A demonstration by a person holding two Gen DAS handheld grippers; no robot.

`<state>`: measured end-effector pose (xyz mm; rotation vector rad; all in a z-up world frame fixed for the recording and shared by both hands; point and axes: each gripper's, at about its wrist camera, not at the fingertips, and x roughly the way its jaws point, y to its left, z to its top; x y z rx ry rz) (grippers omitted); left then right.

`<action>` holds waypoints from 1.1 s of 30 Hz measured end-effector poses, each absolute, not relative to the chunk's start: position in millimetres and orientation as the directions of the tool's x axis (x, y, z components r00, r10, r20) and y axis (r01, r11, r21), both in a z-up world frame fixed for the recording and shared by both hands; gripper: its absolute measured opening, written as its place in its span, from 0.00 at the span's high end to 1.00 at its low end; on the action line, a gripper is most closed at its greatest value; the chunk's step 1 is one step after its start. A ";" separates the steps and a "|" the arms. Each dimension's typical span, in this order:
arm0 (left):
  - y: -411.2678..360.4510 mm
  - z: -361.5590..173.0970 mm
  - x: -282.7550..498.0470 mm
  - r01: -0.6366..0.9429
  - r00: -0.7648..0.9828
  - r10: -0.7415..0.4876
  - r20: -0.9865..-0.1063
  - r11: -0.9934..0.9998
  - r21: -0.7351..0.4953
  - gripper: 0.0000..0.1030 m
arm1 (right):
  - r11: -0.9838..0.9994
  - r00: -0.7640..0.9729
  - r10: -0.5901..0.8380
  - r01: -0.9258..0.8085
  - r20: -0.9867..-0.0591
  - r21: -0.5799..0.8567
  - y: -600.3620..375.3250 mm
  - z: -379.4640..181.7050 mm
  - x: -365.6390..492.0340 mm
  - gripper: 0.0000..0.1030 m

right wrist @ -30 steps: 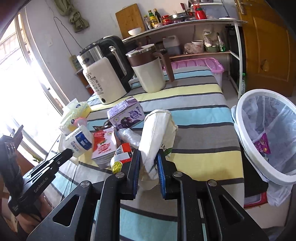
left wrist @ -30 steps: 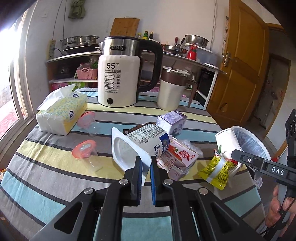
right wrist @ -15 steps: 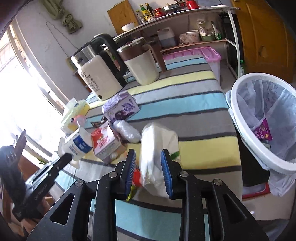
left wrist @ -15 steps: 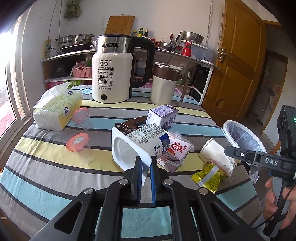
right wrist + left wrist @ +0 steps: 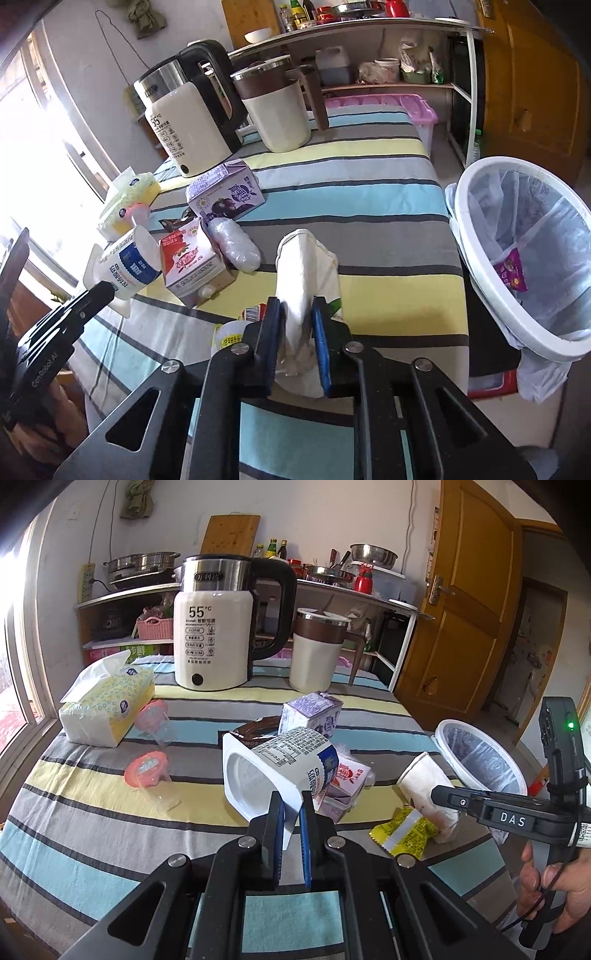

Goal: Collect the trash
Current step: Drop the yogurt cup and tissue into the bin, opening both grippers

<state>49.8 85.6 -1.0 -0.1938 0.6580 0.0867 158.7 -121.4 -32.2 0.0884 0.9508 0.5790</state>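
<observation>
Both grippers loaded with trash at the counter's near edge — the bin lies to the right.

The paper cup (image 5: 306,273), crushed flat, stands between the fingers of the right gripper (image 5: 298,325), which are closed on its lower part; its long axis runs straight ahead, away from the camera. The white trash bin (image 5: 476,258), lined with a clear bag, sits off the striped counter (image 5: 388,218) to the right, so the right gripper is the nearer. The left gripper (image 5: 291,814) pinches the rim flange of a white yogurt tub (image 5: 280,764), mouth toward the camera and body pointing away to the right. Legible writing — "55°C" on the kettle (image 5: 212,642); "DAS" and "GenRobot.AI" on the gripper bodies.
</observation>
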 end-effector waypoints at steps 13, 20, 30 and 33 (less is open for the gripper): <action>57.8 18.1 54.0 -0.055 0.811 -0.046 -0.583 0.986 -0.155 0.92 | 0.833 0.534 0.551 -0.403 -0.641 0.379 -160.0 -2.3 149.1 0.84; 22.1 15.8 74.3 0.044 0.794 -0.133 -0.593 0.986 -0.162 0.92 | 0.844 0.564 0.536 -0.376 -0.628 0.383 -183.9 1.2 140.9 0.84; -40.6 13.0 112.4 0.202 0.756 -0.259 -0.601 0.966 -0.162 0.92 | 0.890 0.632 0.451 -0.271 -0.630 0.366 -241.4 1.4 149.3 0.84; -61.3 12.3 129.2 0.245 0.739 -0.292 -0.607 0.956 -0.162 0.92 | 0.904 0.654 0.419 -0.232 -0.630 0.360 -261.4 1.4 154.2 0.84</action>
